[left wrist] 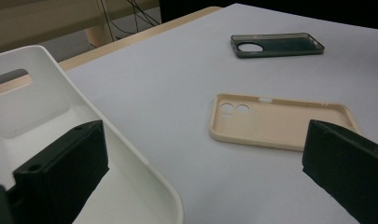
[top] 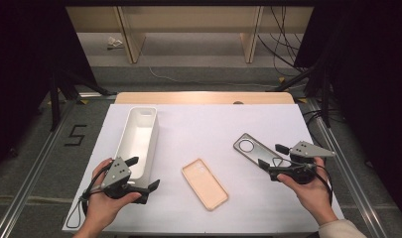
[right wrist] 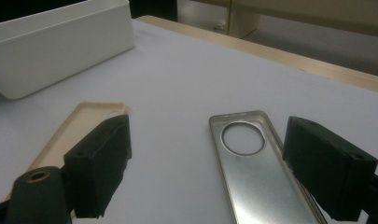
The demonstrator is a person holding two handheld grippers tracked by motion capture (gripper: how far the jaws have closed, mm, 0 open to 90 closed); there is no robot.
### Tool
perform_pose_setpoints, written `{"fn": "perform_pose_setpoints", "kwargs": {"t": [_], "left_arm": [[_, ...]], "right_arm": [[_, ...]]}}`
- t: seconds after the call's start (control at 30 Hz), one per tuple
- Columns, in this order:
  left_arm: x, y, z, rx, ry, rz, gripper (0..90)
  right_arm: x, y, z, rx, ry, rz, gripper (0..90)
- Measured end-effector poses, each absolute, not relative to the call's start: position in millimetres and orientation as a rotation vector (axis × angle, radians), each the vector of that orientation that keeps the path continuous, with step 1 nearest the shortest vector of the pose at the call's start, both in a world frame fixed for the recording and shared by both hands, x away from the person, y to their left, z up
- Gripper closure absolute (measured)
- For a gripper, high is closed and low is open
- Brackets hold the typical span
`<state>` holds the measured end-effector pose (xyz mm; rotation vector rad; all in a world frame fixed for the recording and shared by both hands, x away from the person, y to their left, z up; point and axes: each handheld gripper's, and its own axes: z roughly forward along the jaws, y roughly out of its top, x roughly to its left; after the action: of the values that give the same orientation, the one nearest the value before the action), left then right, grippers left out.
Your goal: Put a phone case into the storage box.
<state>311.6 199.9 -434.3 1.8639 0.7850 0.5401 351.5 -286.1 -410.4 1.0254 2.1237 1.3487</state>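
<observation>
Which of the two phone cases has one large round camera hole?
The grey phone case by the right gripper; the beige phone case has several small holes.

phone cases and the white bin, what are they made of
Beige case: looks like soft matte silicone or rubbery plastic, no glare. Grey case: translucent smoky plastic with a sheen. Bin: smooth, rigid white moulded plastic, faintly glossy.

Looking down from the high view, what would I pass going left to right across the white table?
Left gripper → white bin → beige phone case → grey phone case → right gripper.
</observation>
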Motion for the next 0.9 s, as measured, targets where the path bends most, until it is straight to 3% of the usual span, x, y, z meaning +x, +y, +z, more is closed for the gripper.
{"fn": "perform_pose_setpoints", "kwargs": {"t": [0.27,0.33,0.4,0.47,0.57,0.67,0.9], "left_arm": [[312,200,-434,1.862,0.786,0.543,0.0],[312,200,-434,1.860,0.787,0.544,0.0],[312,200,-434,1.858,0.789,0.543,0.0],[311,200,-434,1.859,0.788,0.546,0.0],[312,200,-433,1.859,0.785,0.549,0.0],[312,200,-433,1.857,0.786,0.549,0.0],[312,200,-433,1.855,0.785,0.547,0.0]], "right_arm": [[353,-287,-411,1.036,2.120,1.341,17.5],[357,-289,-411,1.047,2.110,1.326,31.7],[362,-291,-411,1.052,2.105,1.277,54.0],[370,-295,-413,1.063,2.119,1.204,69.8],[381,-300,-419,1.124,2.147,1.102,84.1],[388,-303,-421,1.141,2.167,1.049,89.5],[419,-305,-434,1.248,2.210,0.829,90.0]]}}
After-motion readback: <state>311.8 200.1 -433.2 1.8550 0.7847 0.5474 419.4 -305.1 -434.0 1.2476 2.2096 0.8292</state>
